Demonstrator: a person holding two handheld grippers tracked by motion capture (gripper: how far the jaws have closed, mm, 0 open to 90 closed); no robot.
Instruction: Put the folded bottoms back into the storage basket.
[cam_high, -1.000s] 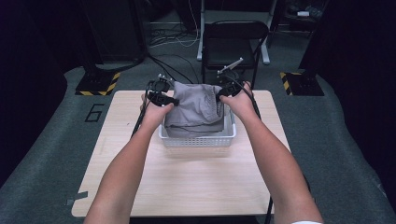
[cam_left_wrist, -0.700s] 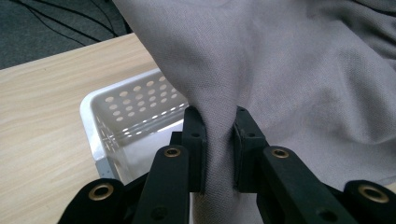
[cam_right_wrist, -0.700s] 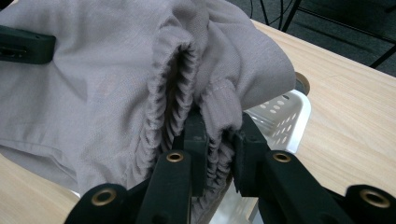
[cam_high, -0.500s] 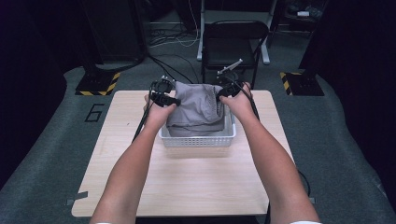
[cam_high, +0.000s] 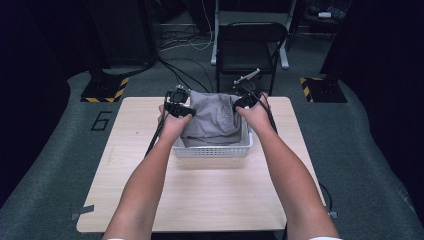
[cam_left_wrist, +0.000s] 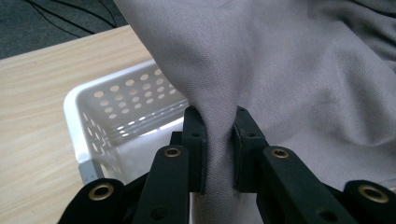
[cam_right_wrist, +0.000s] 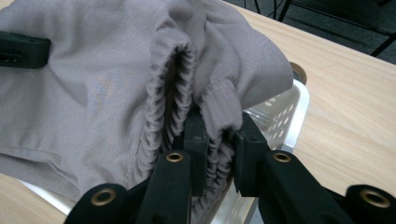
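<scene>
Grey garment held over a white basket near the bench's far edge.
Left tongs (cam_left_wrist: 218, 140) and right tongs (cam_right_wrist: 217, 140) each pinch the grey garment (cam_high: 212, 117) above the white basket (cam_high: 212, 150).

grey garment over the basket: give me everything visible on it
The grey garment is plain woven cloth, matte, with a gathered elastic band and stitched seams. It is bunched and creased, draped over the white perforated basket at the table's far side, and spills past the rim. The left tool pinches a fold of plain cloth; the right tool pinches the gathered band. Both are shut on it.
</scene>
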